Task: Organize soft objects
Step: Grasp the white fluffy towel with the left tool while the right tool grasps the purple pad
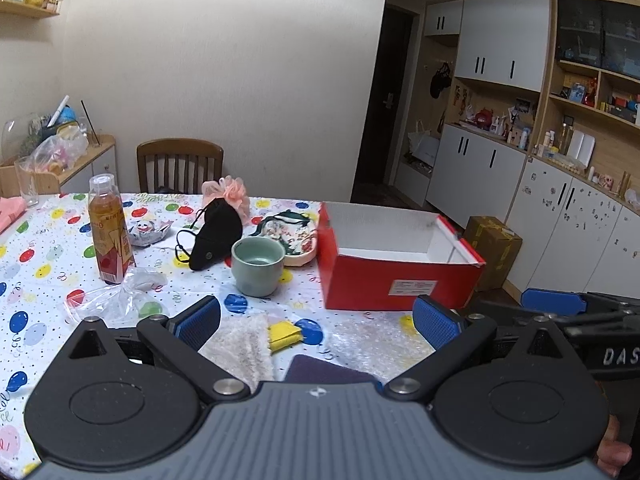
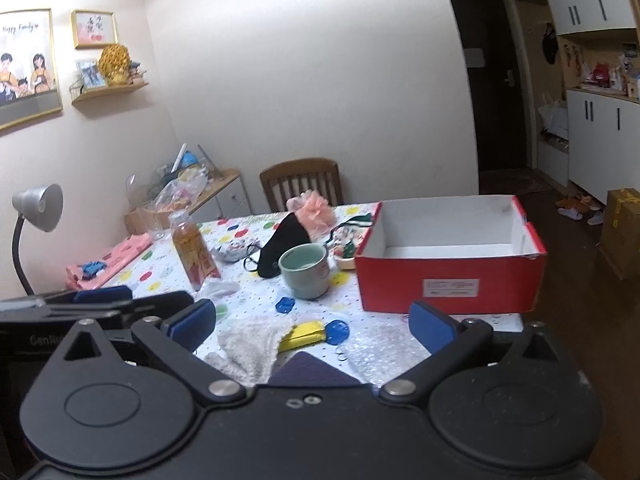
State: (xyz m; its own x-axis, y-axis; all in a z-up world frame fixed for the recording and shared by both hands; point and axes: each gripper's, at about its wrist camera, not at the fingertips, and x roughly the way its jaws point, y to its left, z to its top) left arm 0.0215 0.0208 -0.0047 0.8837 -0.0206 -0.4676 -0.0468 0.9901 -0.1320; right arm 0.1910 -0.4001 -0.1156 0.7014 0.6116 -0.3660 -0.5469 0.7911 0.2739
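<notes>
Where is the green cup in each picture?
Left wrist view: the green cup sits middle-left, just left of the red box.
Right wrist view: the green cup is near the middle, again left of the red box.
Shared landmark: the black mask behind it.

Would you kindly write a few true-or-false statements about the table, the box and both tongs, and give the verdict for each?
1. The red box holds the black mask. False: the box looks empty; the black mask lies on the table beside the green cup.
2. The left tongs are open. True.
3. The right tongs grip the white fluffy cloth. False: they are open and the white fluffy cloth lies on the table.
4. The bottle stands upright. True.
5. The pink mesh puff lies behind the mask. True.
</notes>
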